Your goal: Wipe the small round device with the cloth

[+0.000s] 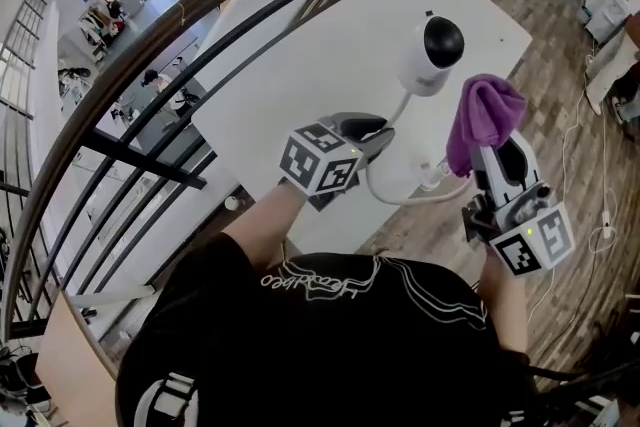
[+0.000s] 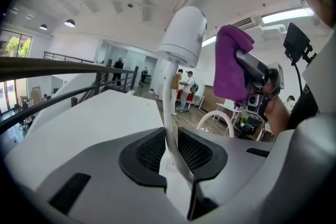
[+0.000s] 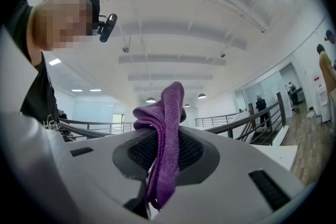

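Head view first. Clamped low in the left gripper (image 1: 375, 130): the thin stem (image 1: 402, 103) of the small round camera (image 1: 432, 55), with the round base (image 1: 392, 177) on the white desk (image 1: 330, 25) near its front edge. Just right of the camera's head and about level with it: the purple cloth (image 1: 483, 115), bunched and standing up out of the right gripper (image 1: 500, 155). Near the white shell but apart from it, with a gap showing between. Right hand clearly the nearer one to the head; left hand lower, down on the stem, as the steadying hold. Probably needs only a short sweep leftward in this view to lay cloth on shell. Left gripper reaching forward and tipped a little down; right gripper raised, tips upward.

Left gripper view next. Fingers (image 2: 149, 150) close together, pressed on the stem from both sides. Stem rising upright from between them, then curving to the head overhead. Cloth up and to the right of the head, not touching it.

Right gripper view last. Fingers (image 3: 195, 150) closed on a fold of the cloth, with the bunched end above the tips and a tail hanging down between. Aimed slightly upward at the ceiling; no camera in sight here.
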### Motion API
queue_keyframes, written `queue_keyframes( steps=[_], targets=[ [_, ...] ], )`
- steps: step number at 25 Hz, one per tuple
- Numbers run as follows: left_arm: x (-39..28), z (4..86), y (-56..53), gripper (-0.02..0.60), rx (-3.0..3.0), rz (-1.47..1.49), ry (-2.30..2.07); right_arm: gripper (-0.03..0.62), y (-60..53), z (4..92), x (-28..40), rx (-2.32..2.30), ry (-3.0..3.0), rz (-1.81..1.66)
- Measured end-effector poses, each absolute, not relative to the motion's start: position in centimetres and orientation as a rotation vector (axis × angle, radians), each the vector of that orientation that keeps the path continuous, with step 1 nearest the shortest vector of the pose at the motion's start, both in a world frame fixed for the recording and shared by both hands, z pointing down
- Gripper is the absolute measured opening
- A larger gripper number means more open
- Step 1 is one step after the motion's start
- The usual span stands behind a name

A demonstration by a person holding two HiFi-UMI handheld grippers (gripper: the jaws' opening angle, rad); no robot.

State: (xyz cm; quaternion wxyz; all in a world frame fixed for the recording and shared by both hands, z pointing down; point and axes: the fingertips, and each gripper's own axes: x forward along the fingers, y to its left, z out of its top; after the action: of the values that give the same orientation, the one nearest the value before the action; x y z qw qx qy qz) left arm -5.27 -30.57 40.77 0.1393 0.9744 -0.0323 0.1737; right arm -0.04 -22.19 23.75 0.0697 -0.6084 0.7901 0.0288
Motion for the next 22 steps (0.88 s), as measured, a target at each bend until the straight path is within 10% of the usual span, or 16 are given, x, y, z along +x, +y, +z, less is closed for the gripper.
queue_keyframes(
  steps=[22],
  targets=[
    [-5.1,39.4,-29.7,0.081,2.795,0.261,0.036,0.066,-26.5,16.0,-4.9,-2.284,2.318,0.666]
  ],
)
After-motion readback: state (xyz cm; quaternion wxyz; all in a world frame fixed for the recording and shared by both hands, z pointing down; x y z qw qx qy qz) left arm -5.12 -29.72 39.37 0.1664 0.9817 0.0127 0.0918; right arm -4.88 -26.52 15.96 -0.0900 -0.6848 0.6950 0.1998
